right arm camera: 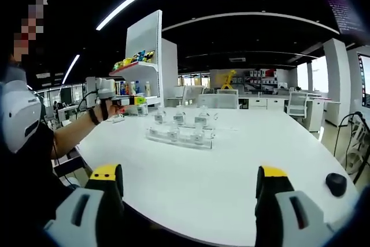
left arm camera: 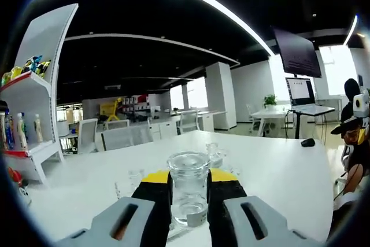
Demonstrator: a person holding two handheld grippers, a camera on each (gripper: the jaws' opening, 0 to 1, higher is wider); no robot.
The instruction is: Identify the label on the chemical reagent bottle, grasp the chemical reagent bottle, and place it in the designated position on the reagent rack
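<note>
Left tongs point(left arm camera: 189, 201) clamp a clear glass reagent bottle point(left arm camera: 188, 192) between black pads tipped yellow; the bottle stands upright with its wide stopper above the tips and a small label low on the body, print too small to read. Right tongs point(right arm camera: 189, 186) stand wide apart, nothing between them, low over the near edge of the white desk point(right arm camera: 243, 160).

In the right gripper view, the held bottle appears at about 10 o'clock, carried at the end of the person's arm above the desk's far left corner, well apart from the clear reagent rack point(right arm camera: 179, 137), which sits mid-desk at 12 o'clock.

Risks, as I judge them:
- Smooth glass on a narrow pad grip; a tilt in transit could let the bottle slip or turn.
- The stopper looks loose-fitting; a tip could shed it.
- Label unread means the wrong rack slot is possible.
- Rack already crowded; lowering in could knock a neighbour.
- Rack is clear acrylic, edges hard to judge.

Counts:
- Tongs: two.
- Bottle held: one.
- Bottles on or at the rack: about six, roughly three in front and three behind; exact number uncertain at this distance.
- Racks: one seen for certain.
- Shelf unit point(right arm camera: 144, 56) with coloured bottles at 11 o'clock: one.
- Computer mouse point(right arm camera: 336, 183) at 4 o'clock: one.
</note>
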